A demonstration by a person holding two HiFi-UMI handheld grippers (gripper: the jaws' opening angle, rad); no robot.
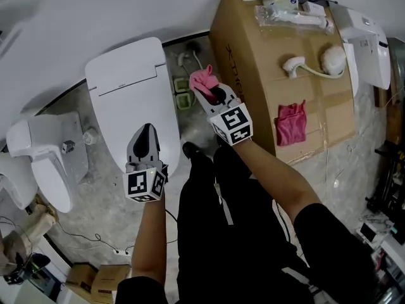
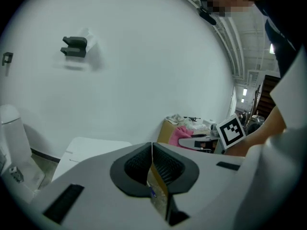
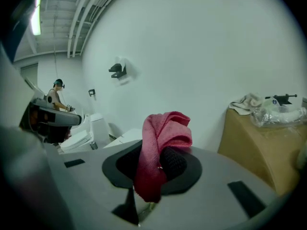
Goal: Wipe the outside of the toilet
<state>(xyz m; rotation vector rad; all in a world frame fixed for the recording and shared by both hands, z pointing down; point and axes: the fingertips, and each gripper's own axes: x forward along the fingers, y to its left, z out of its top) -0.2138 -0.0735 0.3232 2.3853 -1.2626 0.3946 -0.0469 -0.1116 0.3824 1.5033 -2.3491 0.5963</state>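
White wall (image 1: 76, 11) up top, grey stone floor (image 1: 101, 208) below, pretty cluttered room. A big cardboard box (image 1: 247, 56) fills the upper right of the head view, with a spare pink rag (image 1: 291, 123) lying on top. The toilet (image 1: 130, 94), lid down, sits centre-left, a strip of floor between it and the box. The left gripper (image 1: 146, 129) shows against the lid's lower end, fingers pressed together with nothing in them. The right gripper (image 1: 212, 92) is mid-frame over that strip, fingers clamped on a pink cloth (image 1: 202, 80) that bunches out past the tips.
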